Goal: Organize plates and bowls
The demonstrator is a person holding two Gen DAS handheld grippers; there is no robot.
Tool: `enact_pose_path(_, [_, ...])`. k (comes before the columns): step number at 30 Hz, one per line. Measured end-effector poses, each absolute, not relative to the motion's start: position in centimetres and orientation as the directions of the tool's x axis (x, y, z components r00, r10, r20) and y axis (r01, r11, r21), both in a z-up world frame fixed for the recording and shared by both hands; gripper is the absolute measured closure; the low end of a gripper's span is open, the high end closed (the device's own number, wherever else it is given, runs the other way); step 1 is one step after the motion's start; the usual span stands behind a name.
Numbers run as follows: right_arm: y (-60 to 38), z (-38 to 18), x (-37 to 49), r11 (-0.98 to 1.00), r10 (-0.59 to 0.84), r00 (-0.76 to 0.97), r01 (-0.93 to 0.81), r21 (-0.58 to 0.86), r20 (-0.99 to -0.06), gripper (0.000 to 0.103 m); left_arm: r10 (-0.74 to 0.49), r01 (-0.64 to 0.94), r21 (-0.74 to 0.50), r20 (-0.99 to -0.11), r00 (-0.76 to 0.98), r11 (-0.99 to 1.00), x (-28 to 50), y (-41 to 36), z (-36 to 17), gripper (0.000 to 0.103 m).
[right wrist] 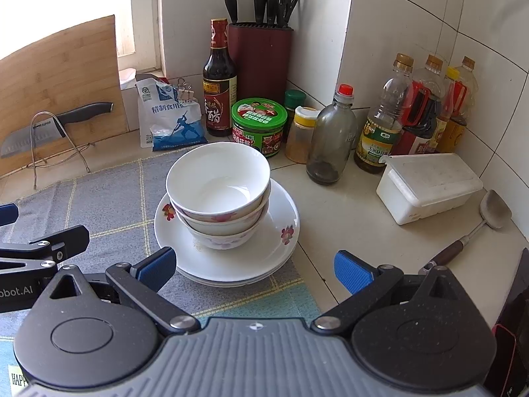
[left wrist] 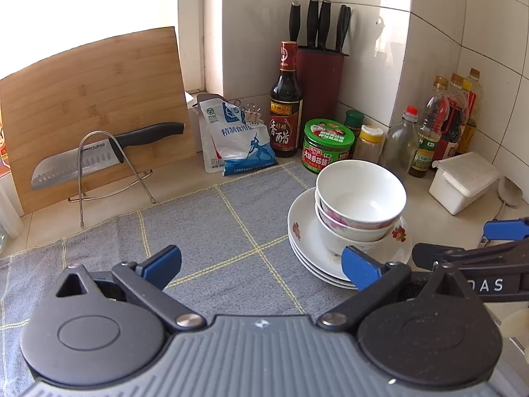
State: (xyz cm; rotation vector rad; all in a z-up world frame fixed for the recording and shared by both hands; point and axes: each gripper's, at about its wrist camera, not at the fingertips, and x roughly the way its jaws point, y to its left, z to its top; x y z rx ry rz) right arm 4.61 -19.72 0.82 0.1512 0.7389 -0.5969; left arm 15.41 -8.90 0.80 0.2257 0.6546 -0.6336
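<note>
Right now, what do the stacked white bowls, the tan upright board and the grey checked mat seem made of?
Stacked white bowls: likely glazed ceramic, glossy with floral prints. Tan upright board: probably bamboo, showing jointed strips and grain. Grey checked mat: woven cloth, matte, slightly rumpled at its edge.

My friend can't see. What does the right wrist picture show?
Three bowls sit nested on a stack of white plates, partly on a grey cloth. The open right gripper hovers before them, with sauce bottles and a knife block behind.
</note>
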Motion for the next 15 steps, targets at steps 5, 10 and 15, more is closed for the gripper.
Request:
enact_pose_path(5, [-19.72,0.84,4.58,0.825,-0.461,0.584,0.560,-0.080,-0.668,0.000,-0.478,0.614,-0.003,-0.629,0.612,0.789,15.45,-8.87,0.77,0.001])
enact_pose_path(10, [-19.69,0.85,4.52,0.824,-0.462,0.584,0.561,-0.080,-0.668,0.000,-0.480,0.615,-0.003,-0.629,0.612,0.788,15.48,-8.85,0.80,0.001])
enact_pose_path(15, [-19.56,0.97,4.44,0.823,-0.469,0.583,0.562,-0.087,-0.663,0.000,-0.482,0.617,-0.004,-0.627,0.612,0.787,15.45,-8.78,0.92,0.001])
